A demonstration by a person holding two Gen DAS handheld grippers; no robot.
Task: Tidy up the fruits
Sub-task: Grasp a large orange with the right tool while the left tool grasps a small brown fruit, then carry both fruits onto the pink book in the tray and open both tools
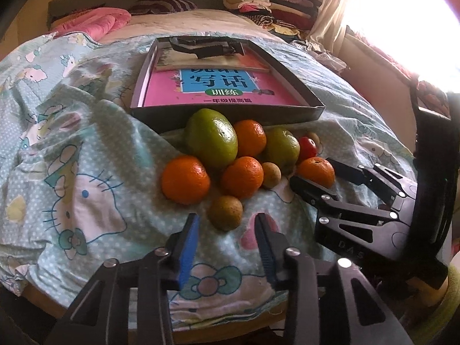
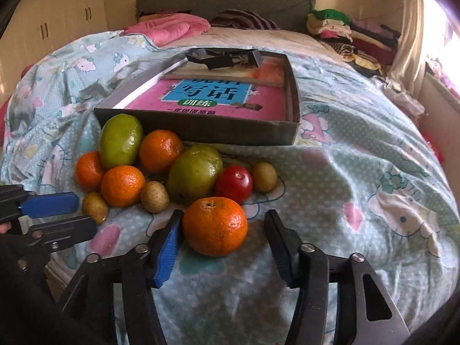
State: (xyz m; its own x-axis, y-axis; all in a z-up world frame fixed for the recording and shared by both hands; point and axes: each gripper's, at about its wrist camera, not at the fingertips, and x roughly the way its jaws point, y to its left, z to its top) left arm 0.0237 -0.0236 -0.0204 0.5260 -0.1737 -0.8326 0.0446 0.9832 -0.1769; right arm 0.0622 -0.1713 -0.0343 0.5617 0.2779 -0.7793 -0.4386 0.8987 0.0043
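Left gripper point(image 1: 227, 224): blue ribbed pads spread, flanking a small matte brown oval fruit point(image 1: 225, 212), no contact visible. Right gripper point(image 2: 222, 227): pads spread around a dimpled round orange mandarin point(image 2: 215, 225), not pinching. Both fruits rest on a wrinkled dotted cotton sheet point(image 2: 359, 172).

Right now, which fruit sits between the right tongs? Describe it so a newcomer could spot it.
Start at the shallow dark box holding the pink book on the bed; the fruit pile lies against its near wall. The target is the orange nearest the camera, between the right tongs. It sits apart at the pile's front edge, stem dimple up, just before the red fruit.
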